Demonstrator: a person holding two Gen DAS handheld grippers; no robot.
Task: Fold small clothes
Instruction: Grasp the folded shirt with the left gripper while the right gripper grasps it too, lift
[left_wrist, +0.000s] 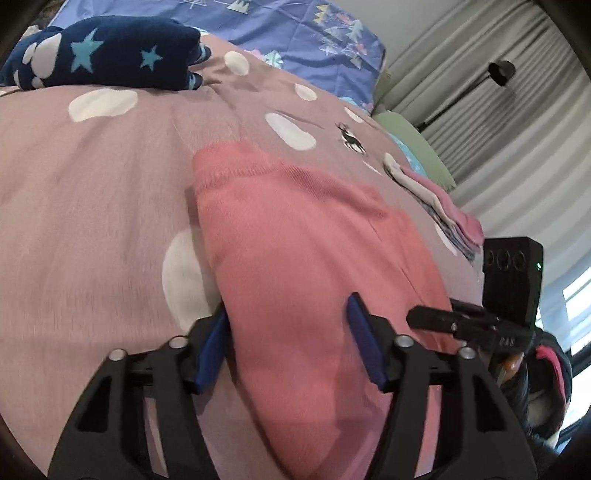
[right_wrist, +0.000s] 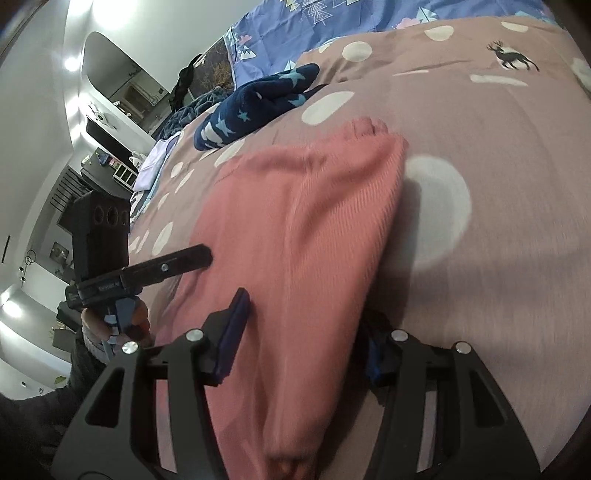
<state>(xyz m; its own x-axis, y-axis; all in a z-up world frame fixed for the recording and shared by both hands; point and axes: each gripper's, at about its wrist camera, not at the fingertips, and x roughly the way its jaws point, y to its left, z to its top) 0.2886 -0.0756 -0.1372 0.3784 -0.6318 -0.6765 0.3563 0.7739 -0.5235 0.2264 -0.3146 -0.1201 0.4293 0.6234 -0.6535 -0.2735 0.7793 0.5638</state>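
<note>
A pink knit garment (left_wrist: 295, 236) lies on the mauve spotted bed cover (left_wrist: 92, 192), folded lengthwise; it also shows in the right wrist view (right_wrist: 295, 229). My left gripper (left_wrist: 288, 317) is open, its blue pads (left_wrist: 364, 343) straddling the near end of the garment. My right gripper (right_wrist: 306, 328) is open and straddles the garment's other side; its right pad is partly hidden under the cloth. Each gripper shows in the other's view: the right gripper (left_wrist: 472, 325) at the right, the left gripper (right_wrist: 147, 269) at the left.
A folded navy star-print garment (left_wrist: 110, 55) lies at the far side of the bed (right_wrist: 255, 107). A small pile of pink and grey clothes (left_wrist: 439, 199) sits to the right. A blue patterned pillow (left_wrist: 295, 33) lies beyond. Grey curtains (left_wrist: 498, 122) hang at right.
</note>
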